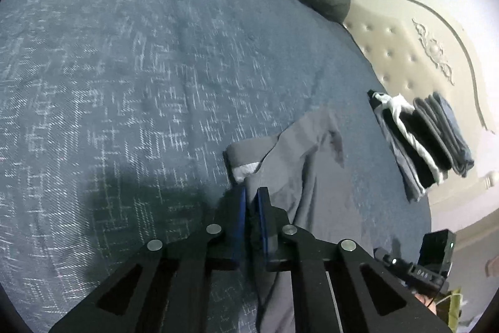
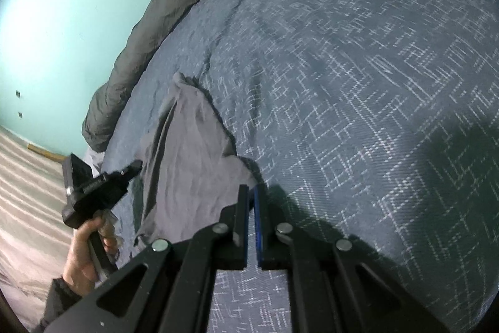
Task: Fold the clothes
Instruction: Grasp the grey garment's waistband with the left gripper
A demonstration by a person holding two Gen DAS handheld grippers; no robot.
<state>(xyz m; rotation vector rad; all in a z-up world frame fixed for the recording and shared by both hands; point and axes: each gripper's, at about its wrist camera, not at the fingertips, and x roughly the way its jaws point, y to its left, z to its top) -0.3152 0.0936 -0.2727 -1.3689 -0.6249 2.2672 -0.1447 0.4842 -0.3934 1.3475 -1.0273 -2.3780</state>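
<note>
Both of my grippers are down on the bed [image 1: 124, 67] now, each at an edge of the grey garment [image 1: 299, 164] that lies rumpled across the blue patterned cover. My left gripper [image 1: 252, 192] has its jaws drawn nearly together right at the garment's near edge, beside the pale band at its hem; it looks like cloth is pinched between the blue pads, though the fold hides just how much. My right gripper [image 2: 252, 191] is drawn together too, sitting at the garment's corner where it meets the cover, and I cannot tell whether it has any fabric or only rests beside it. Off toward the headboard [image 1: 405, 52] a stack of folded clothes [image 1: 421, 139] waits, well apart from this piece.

Here's the risk as I judge it: the bite on either side looks thin. If I lift and one side slips out, the garment swings from one corner and the fold goes crooked. I might also have snagged the bed cover along with the cloth, which would drag the cover up. And the wrinkles through the middle could get creased in.
</note>
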